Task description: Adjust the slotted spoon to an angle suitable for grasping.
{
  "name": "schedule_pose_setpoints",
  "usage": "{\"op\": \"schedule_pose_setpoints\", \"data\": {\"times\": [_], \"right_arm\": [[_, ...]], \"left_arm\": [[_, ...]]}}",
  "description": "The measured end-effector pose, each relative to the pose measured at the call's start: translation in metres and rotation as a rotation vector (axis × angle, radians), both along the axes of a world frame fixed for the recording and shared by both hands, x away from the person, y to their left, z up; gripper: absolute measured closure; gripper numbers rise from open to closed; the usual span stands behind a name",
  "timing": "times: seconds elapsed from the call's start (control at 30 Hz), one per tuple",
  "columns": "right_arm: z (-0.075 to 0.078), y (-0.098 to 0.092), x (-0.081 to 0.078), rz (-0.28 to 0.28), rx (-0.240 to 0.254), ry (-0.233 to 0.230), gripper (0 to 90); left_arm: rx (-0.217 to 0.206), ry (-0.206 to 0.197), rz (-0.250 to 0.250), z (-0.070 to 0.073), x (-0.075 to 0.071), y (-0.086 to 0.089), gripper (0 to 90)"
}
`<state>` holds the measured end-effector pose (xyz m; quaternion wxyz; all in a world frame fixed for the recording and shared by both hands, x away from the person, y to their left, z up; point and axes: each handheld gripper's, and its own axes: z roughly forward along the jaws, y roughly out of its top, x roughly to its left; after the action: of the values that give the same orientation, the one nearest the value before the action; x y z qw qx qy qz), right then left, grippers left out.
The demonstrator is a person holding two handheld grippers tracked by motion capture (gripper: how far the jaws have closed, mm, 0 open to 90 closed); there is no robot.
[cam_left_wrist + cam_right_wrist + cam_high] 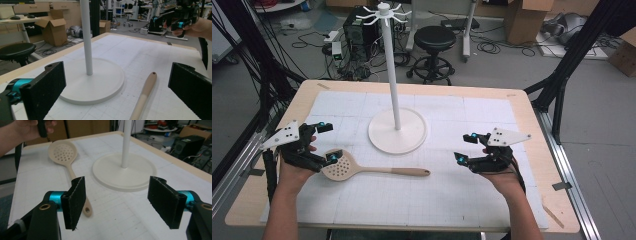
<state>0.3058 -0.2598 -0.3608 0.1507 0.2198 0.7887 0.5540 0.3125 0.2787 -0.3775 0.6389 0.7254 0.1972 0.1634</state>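
A beige slotted spoon (pixel 343 169) lies flat on the white mat, bowl to the left and handle (pixel 404 171) pointing right. My left gripper (pixel 328 142) stands open just left of the bowl, and one fingertip is close beside it. In the left gripper view the handle (pixel 146 92) runs away between the wide-apart pads (pixel 45 87), and nothing is gripped. My right gripper (pixel 464 147) hovers open to the right of the handle's end, apart from it. Its pads (pixel 75 200) are empty, with the spoon (pixel 62 152) ahead on the left.
A white hook stand has a round base (pixel 412 137) behind the spoon and a tall pole (pixel 391 65) with hooks on top. The wooden table edge (pixel 532 115) frames the mat. A stool (pixel 434 37), boxes and cables are on the floor beyond.
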Motion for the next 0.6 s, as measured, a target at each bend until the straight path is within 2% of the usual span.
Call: {"op": "schedule_pose_setpoints", "data": {"times": [0.17, 0.37, 0.57, 0.6], "right_arm": [[-0.003, -0.012, -0.001, -0.057, 0.063, -0.008, 24.6], [-0.004, -0.020, 0.000, -0.100, 0.102, -0.012, 21.5], [-0.003, -0.019, 0.001, -0.112, 0.102, -0.024, 19.6], [-0.003, -0.019, 0.001, -0.122, 0.101, -0.037, 18.0]], "left_arm": [[0.002, -0.002, -0.009, 0.000, 0.001, -0.003, 1.9], [-0.008, -0.004, -0.009, 0.001, 0.001, 0.001, 1.9], [0.000, -0.002, -0.016, 0.000, 0.001, -0.003, 1.8], [0.000, -0.001, -0.017, 0.000, 0.001, -0.003, 1.9]]}}
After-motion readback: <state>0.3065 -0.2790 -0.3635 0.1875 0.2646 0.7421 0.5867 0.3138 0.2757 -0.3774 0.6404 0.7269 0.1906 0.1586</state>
